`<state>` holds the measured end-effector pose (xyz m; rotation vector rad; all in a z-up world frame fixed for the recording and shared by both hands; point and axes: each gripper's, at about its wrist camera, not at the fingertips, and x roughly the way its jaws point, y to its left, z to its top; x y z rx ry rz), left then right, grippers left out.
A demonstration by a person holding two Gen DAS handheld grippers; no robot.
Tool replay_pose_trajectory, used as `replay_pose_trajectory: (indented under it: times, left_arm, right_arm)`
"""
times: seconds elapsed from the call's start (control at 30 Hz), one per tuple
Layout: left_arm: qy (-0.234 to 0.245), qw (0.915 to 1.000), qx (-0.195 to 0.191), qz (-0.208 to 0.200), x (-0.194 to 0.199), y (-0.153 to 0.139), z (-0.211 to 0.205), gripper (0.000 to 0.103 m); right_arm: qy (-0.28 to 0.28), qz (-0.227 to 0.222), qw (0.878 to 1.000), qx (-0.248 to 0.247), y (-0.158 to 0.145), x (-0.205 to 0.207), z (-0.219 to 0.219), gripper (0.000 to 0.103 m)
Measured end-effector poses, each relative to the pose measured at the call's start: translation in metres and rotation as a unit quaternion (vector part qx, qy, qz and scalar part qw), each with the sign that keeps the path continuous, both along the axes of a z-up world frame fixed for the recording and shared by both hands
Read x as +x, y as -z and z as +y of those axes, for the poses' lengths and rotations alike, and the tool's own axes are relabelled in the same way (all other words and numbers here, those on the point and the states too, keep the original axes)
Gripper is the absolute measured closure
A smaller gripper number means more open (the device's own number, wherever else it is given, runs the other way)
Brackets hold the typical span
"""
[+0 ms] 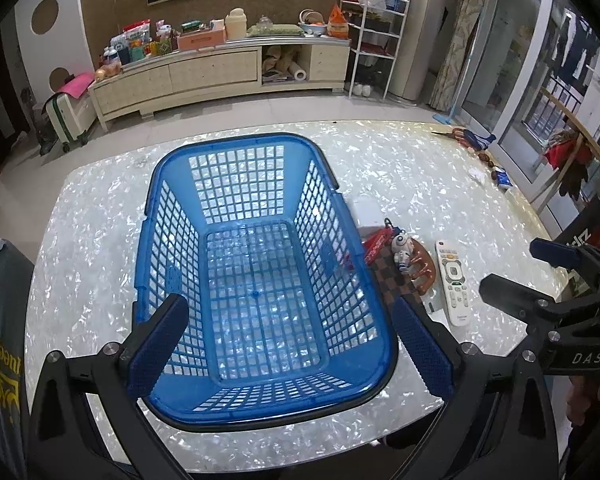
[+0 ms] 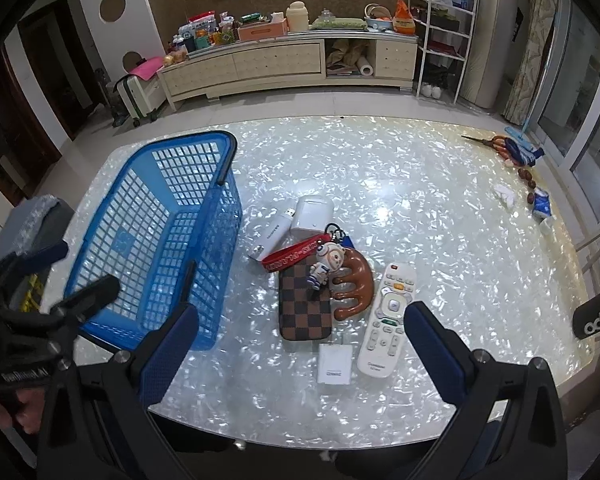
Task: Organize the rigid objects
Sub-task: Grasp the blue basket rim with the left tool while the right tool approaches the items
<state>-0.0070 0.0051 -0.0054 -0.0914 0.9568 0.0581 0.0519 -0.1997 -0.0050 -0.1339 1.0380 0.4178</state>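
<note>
Right of one blue basket (image 2: pixel 156 236): one remote (image 2: pixel 386 318), one checkered case (image 2: pixel 306 312), one astronaut figure (image 2: pixel 325 266). Left claw (image 1: pixel 288 344) and right claw (image 2: pixel 300 354) wide open, empty.

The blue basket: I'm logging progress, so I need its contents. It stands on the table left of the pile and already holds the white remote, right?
Not quite. The blue basket is empty, as the left wrist view shows. The white remote lies on the table outside it, beside the brown wooden piece. The basket does stand left of the pile.
</note>
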Motion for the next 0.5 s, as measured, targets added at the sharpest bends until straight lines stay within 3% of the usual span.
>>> replay_pose_trajectory:
  times: [0.33, 0.5]
  left_arm:
    - [-0.01, 0.9996, 0.003, 0.027, 0.002, 0.011, 0.029, 0.001]
    - [-0.004, 0.9979, -0.011, 0.064, 0.004, 0.028, 0.051, 0.006]
  right_arm:
    - [0.008, 0.027, 1.0, -0.011, 0.019, 0.005, -0.013, 0.0]
    - [0.013, 0.042, 0.999, -0.02, 0.029, 0.009, -0.018, 0.0]
